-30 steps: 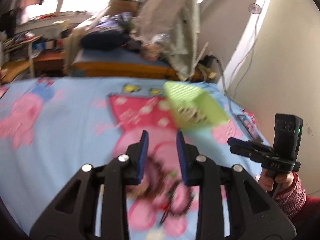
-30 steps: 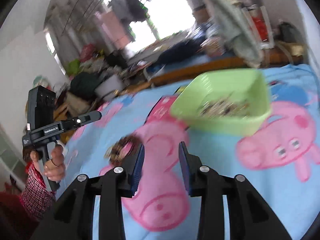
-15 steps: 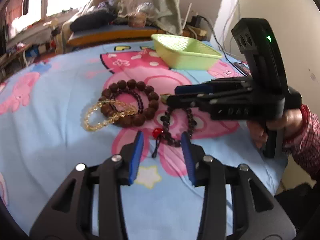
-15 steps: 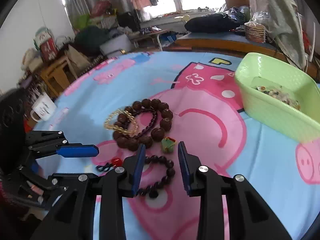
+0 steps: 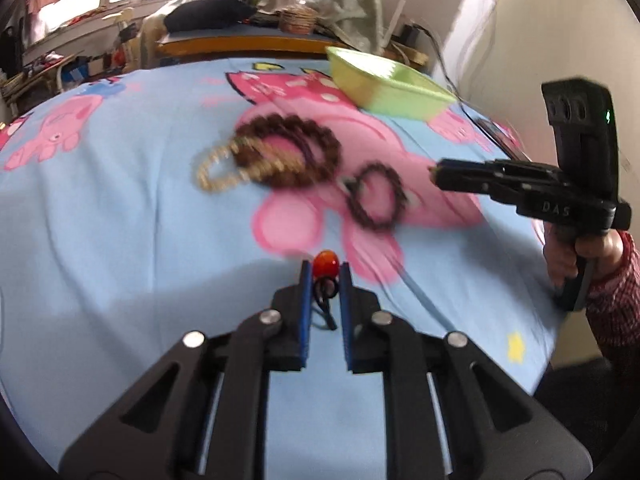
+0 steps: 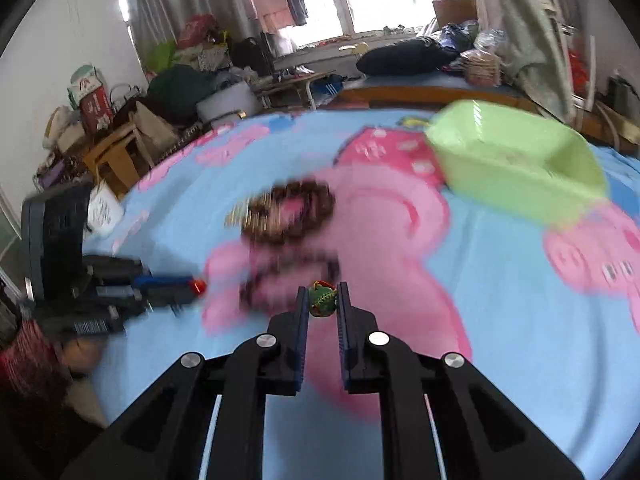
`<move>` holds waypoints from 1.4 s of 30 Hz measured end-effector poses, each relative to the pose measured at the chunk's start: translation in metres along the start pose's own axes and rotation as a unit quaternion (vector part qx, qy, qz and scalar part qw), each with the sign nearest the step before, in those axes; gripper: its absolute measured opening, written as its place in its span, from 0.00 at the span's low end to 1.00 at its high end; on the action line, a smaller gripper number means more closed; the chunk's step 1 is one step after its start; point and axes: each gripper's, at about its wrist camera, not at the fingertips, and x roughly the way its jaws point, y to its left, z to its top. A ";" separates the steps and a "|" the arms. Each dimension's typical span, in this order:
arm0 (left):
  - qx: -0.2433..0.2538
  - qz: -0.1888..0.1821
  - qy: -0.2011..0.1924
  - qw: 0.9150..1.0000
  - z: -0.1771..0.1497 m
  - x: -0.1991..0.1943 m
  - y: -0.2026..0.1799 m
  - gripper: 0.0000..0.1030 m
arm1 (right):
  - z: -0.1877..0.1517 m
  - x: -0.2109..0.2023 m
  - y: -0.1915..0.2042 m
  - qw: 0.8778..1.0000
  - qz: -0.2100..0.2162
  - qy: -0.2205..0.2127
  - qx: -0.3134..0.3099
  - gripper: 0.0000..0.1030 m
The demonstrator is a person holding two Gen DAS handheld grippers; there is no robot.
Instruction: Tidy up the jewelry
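My left gripper [image 5: 325, 270] is shut on a red bead charm [image 5: 325, 263] with a dark cord, held above the blue bedspread [image 5: 120, 216]. My right gripper [image 6: 322, 298] is shut on a small green woven charm [image 6: 321, 298]. On the bedspread lie a brown bead bracelet [image 5: 296, 152] with a yellow bead bracelet [image 5: 224, 168] and a small dark bead bracelet [image 5: 378, 196]. A green basket [image 5: 384, 84] stands at the far right; it also shows in the right wrist view [image 6: 516, 164]. The right gripper shows in the left wrist view [image 5: 436, 170], and the left gripper in the right wrist view [image 6: 196, 286].
The bedspread has pink pig prints. A wall is on the right side of the left wrist view [image 5: 540, 32]. Clutter, a wooden stool [image 6: 116, 152] and bags lie beyond the bed's left edge. A second bed [image 6: 420, 88] with piled items stands behind.
Both grippers have closed: the left on the red bead charm, the right on the green charm. Both have lifted and drawn back from the bracelets.
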 end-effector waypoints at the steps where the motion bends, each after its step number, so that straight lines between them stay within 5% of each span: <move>1: 0.007 -0.006 0.003 1.000 -0.006 -0.003 -0.006 0.12 | -0.010 -0.005 0.001 1.000 -0.003 0.005 0.001 0.00; 6: 0.040 -0.034 0.012 0.999 -0.021 -0.002 -0.044 0.12 | -0.065 -0.037 0.012 1.000 -0.027 0.004 0.004 0.00; 13: 0.103 -0.057 0.024 0.993 -0.009 0.024 -0.100 0.13 | -0.079 -0.043 0.020 0.999 -0.041 -0.017 0.006 0.00; 19: 0.097 -0.036 0.025 0.994 -0.007 0.025 -0.105 0.38 | -0.085 -0.046 0.025 0.999 -0.041 -0.030 -0.009 0.00; 28: 0.122 -0.014 0.016 0.992 -0.002 0.025 -0.113 0.38 | -0.083 -0.045 0.024 0.997 -0.063 -0.032 -0.024 0.01; 33: 0.156 -0.001 0.022 0.988 -0.009 0.033 -0.124 0.19 | -0.086 -0.045 0.024 0.997 -0.065 -0.033 -0.029 0.00; 34: 0.158 -0.003 0.021 0.987 -0.010 0.032 -0.124 0.13 | -0.085 -0.044 0.024 0.997 -0.065 -0.031 -0.033 0.00; 42: 0.120 -0.062 0.017 0.991 0.020 0.025 -0.113 0.13 | -0.061 -0.056 0.001 0.998 -0.017 -0.053 0.013 0.00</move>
